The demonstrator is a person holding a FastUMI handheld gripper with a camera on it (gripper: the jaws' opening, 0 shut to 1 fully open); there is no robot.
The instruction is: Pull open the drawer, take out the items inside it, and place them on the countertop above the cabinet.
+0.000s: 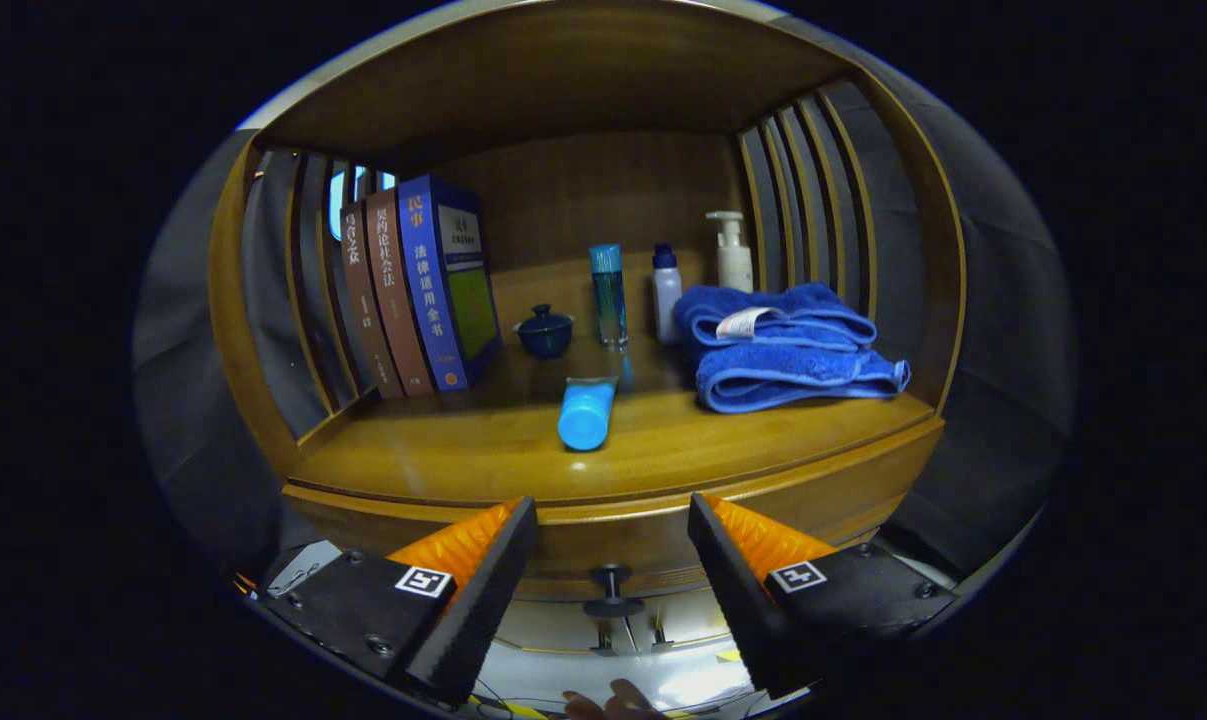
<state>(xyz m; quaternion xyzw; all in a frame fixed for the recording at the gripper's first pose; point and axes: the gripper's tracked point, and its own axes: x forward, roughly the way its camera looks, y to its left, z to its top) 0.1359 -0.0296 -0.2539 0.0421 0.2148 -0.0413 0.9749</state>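
Two fingers of the hand-held gripper [611,520] stand wide above the dark round drawer knob [611,577]; lower, centre, then close squarely.

You are looking at a dim, warm-toned scene in which the light falls from above and in front onto the desk [463,455], leaving a small glint on the blue tube [586,412] and deep shade behind it under the shelf roof. Fisheye distortion bends the slatted side walls beside the desk into curves. Below the desk edge, the gripper [613,525], fingers spread apart, looks soft and close, and the drawer knob [611,590] stands before a bright, washed-out patch.
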